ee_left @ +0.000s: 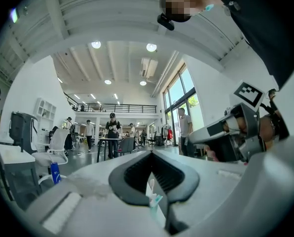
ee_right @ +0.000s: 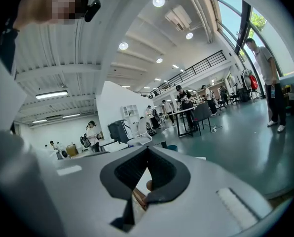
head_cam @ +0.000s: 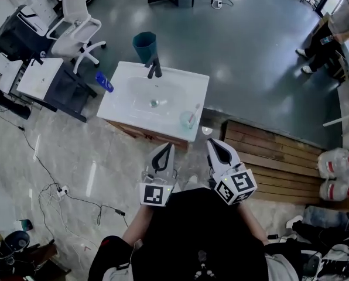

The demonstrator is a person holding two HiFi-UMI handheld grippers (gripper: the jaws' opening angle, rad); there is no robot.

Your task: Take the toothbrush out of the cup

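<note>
- Left gripper [head_cam: 168, 147]: held low and near, close to the person's body, jaws pointing away toward the sink counter [head_cam: 183, 82]. Jaw tips pressed together, nothing pinched between them.
- Right gripper [head_cam: 213, 143]: just beside the left one, to its right, same heading. Its tips also meet; nothing held.
- Both grippers sit well short of the counter, over the pale floor. Neither touches anything.
- Cup [head_cam: 188, 121]: pale and see-through, upright on the counter's near right corner, right of the basin.
- Toothbrush [head_cam: 194, 112]: in the cup, leaning right, its upper end sticking out above the rim.
- Faucet [head_cam: 154, 68]: dark, at the far edge of the counter, about the middle.
- Teal bin [head_cam: 144, 44]: on the floor just past the faucet.
- Blue bottle [head_cam: 104, 82]: lying at the counter's far left corner; cannot tell what it rests on.
- White office chair [head_cam: 78, 23]: far left, well apart from the sink.
- Wooden platform [head_cam: 271, 157]: on the floor, right of the counter.
</note>
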